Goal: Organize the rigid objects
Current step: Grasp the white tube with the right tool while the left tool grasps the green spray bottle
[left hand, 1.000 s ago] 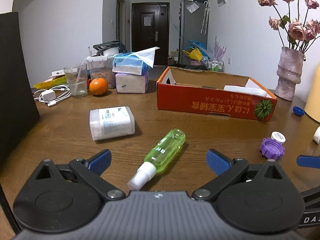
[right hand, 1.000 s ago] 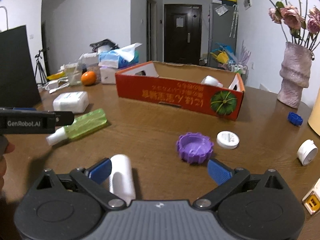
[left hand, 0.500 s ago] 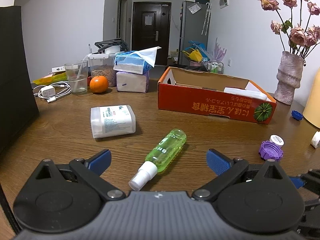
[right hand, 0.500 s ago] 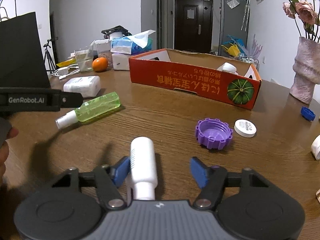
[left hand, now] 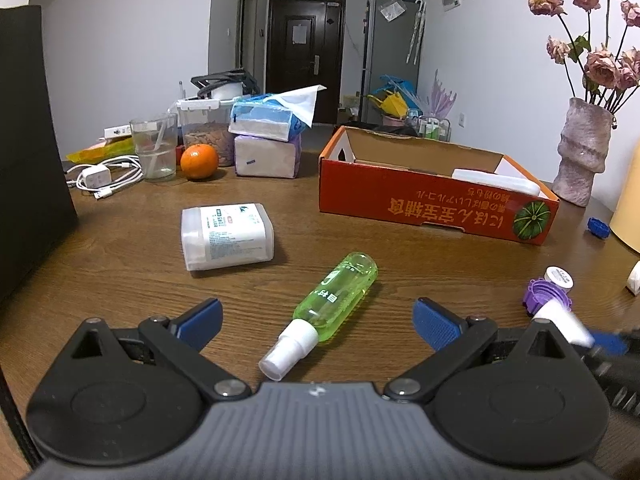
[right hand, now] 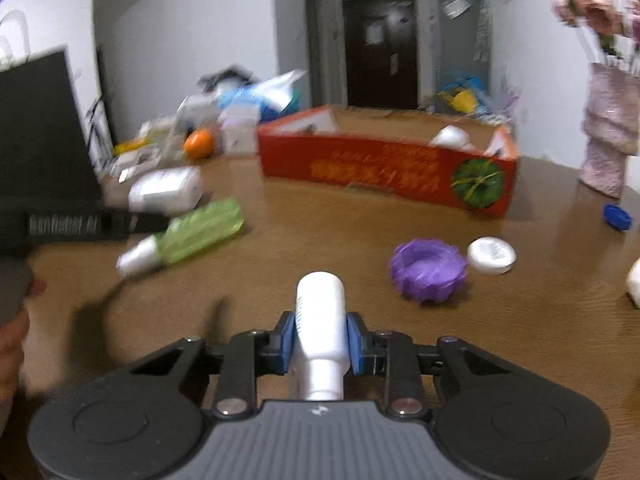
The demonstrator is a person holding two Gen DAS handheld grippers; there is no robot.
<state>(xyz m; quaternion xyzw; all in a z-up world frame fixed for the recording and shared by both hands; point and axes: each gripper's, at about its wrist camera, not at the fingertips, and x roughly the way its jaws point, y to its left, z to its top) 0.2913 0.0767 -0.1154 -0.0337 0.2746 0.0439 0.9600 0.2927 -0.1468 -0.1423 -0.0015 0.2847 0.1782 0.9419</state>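
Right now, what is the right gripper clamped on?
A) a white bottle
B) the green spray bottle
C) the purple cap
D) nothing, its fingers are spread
A: in the right wrist view the right gripper has both blue pads pressed against the white bottle.

Both wrist cameras sit low over the wooden table [left hand: 120, 248], each looking forward along its own blue-padded fingers toward the far dark door [left hand: 306, 56]. The left view faces the green spray bottle [left hand: 336, 300] close ahead, while the blurred right view looks from further right. Both share that bottle, the orange cardboard box [right hand: 384, 168] and the purple cap [right hand: 428, 268].
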